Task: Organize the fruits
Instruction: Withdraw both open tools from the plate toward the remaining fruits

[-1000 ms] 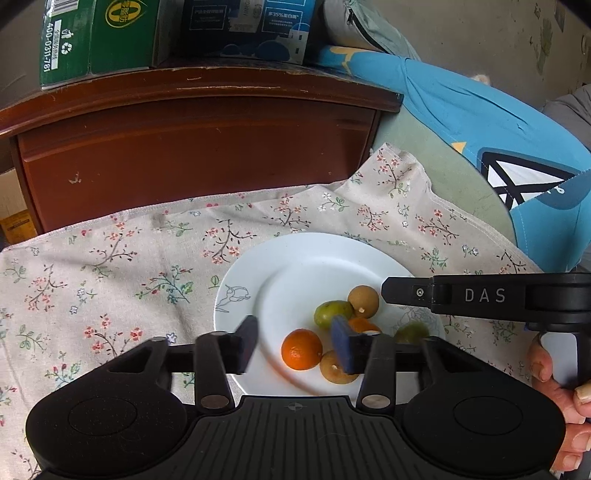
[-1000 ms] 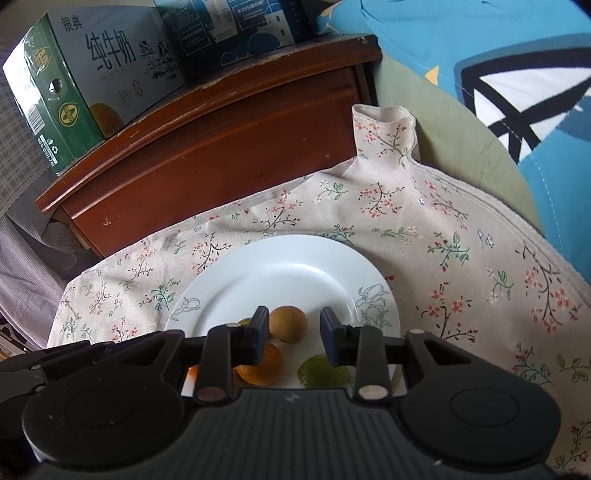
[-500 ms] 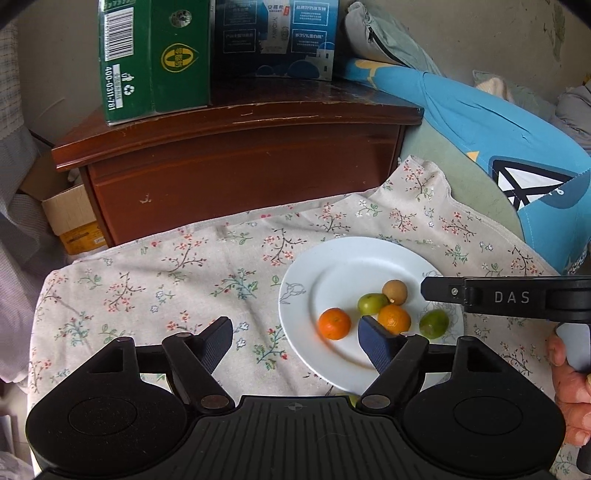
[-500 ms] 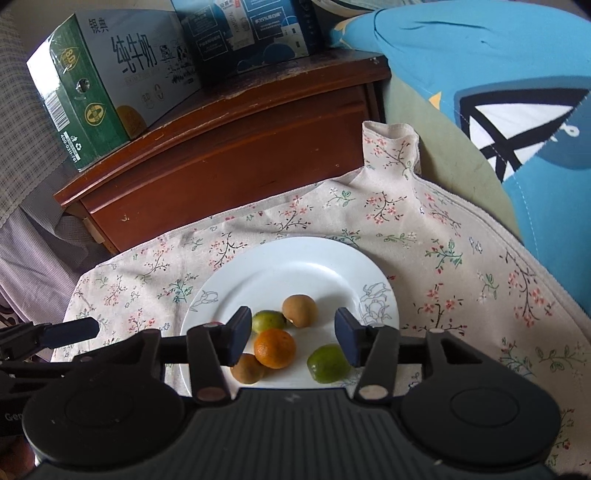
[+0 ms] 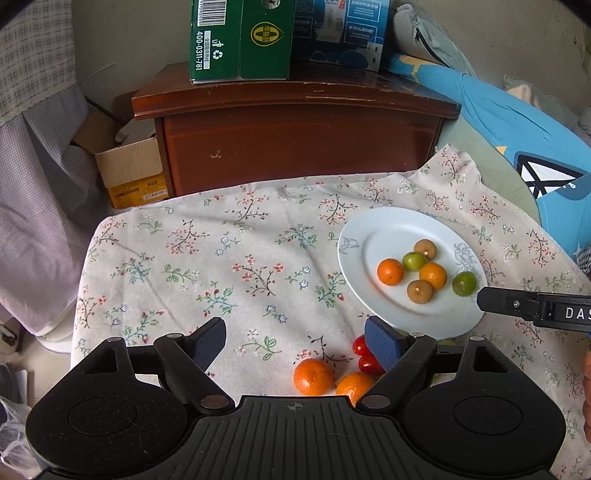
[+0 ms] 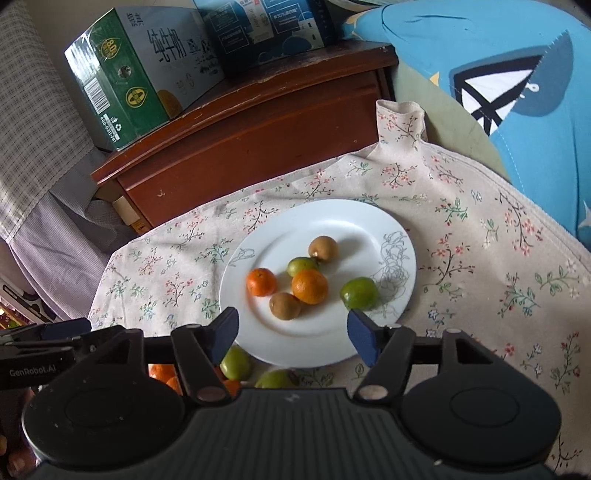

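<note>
A white plate (image 5: 369, 236) on the floral cloth holds several fruits: two oranges (image 5: 390, 271), two brown ones (image 5: 420, 291) and two green ones (image 5: 464, 283). Two more oranges (image 5: 313, 376) and two cherry tomatoes (image 5: 360, 345) lie on the cloth in front of the plate. My left gripper (image 5: 295, 332) hovers over the cloth left of the plate, jaws opening with nothing between them. My right gripper (image 6: 293, 330) hangs above the near rim of the plate (image 6: 332, 210), jaws opening and empty. Green fruits (image 6: 235, 363) lie under its left finger.
A dark wooden cabinet (image 5: 295, 140) stands behind the cloth, with a green carton (image 5: 240, 40) and a blue carton (image 5: 343, 33) on top. A blue cushion (image 6: 498, 74) lies at the right. A cardboard box (image 5: 129, 173) sits on the floor at the left.
Both grippers have drawn back from the plate, the left one also shifting left. Both jaws stand wider than before. Loose fruits in front of the plate have come into view.
</note>
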Demonstrator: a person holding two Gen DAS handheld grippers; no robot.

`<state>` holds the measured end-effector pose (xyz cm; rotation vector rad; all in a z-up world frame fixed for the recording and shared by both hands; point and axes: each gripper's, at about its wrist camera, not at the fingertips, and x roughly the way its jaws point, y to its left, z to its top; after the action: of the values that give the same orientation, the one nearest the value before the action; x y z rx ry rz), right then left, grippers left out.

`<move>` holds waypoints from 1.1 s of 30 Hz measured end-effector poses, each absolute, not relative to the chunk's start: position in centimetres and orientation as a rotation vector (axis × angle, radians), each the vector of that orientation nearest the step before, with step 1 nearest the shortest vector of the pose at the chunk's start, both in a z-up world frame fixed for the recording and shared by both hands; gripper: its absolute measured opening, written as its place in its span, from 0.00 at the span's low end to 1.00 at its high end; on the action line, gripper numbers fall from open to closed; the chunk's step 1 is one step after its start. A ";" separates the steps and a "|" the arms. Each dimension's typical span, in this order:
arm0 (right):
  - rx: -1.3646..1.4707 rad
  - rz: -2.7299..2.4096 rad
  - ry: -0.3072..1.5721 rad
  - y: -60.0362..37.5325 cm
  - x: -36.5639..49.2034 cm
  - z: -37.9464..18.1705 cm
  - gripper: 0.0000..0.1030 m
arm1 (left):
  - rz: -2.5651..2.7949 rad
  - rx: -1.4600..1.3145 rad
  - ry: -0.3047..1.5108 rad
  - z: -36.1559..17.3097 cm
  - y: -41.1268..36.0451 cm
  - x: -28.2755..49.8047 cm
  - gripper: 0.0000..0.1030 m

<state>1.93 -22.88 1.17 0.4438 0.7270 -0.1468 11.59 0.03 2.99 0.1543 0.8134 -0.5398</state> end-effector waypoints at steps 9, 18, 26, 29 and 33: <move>0.442 -0.109 0.751 -20.6 -0.7 0.3 0.67 | -0.507 0.185 0.852 2.0 1.6 9.9 0.82; 0.392 -0.125 0.767 -19.2 -1.1 -0.8 0.65 | -0.520 0.189 0.890 1.2 1.8 9.4 0.82; 0.427 -0.160 0.767 -19.7 0.3 -2.5 0.41 | -0.474 0.124 0.923 0.6 2.2 10.7 0.82; 0.433 -0.155 0.763 -19.6 0.9 -2.9 0.37 | -0.465 0.103 0.927 0.2 2.1 11.2 0.82; 0.462 -0.151 0.773 -19.5 1.4 -3.4 0.37 | -0.483 0.075 0.933 -0.3 1.5 11.6 0.82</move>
<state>1.44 -19.53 -3.44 0.4623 0.7730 -0.1511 11.59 1.51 -0.31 0.0746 0.9326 -0.4826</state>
